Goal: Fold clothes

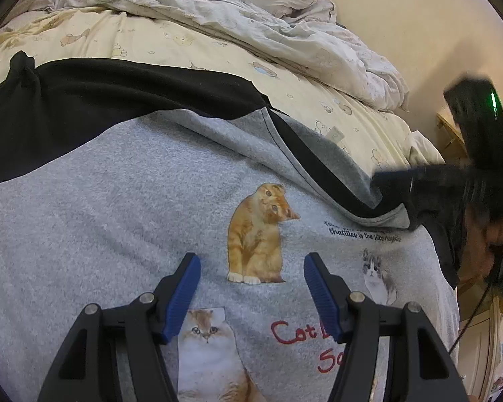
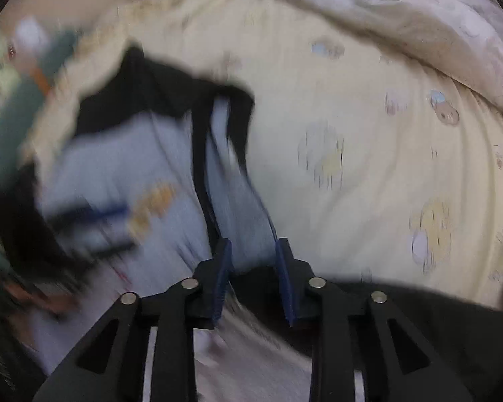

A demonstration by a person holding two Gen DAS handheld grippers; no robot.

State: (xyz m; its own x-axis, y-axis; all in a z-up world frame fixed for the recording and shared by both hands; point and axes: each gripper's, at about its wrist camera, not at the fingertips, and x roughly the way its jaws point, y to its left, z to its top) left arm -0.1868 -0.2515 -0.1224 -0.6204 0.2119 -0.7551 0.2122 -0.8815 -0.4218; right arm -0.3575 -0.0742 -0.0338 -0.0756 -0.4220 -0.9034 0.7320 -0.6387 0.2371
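The left tool [image 1: 251, 276] stands with its blue pads well apart and nothing between them, poised over the chest of the grey sweatshirt [image 1: 124, 227], the ginger cat print [image 1: 256, 234] lying straight ahead of the gap. The sweatshirt is spread front-up on the bed [image 1: 171, 47], its black sleeve [image 1: 94, 97] stretched along the far left side. Beyond the sleeve the cream cartoon-print sheet is bare up to the rumpled duvet [image 1: 251, 6] heaped along the far edge, so there is open room there. To the right, a grey flap [image 1: 338, 167] with a black band is folded over from the sweatshirt's right side. The right tool [image 2: 253, 261] is blurred in both views; its pads are partway apart with a fold of that grey cloth [image 2: 241, 197] between them, but whether they press on it cannot be told. Right of that tool the sheet [image 2: 369, 154] lies flat and bare, bounded by the duvet at the far right.
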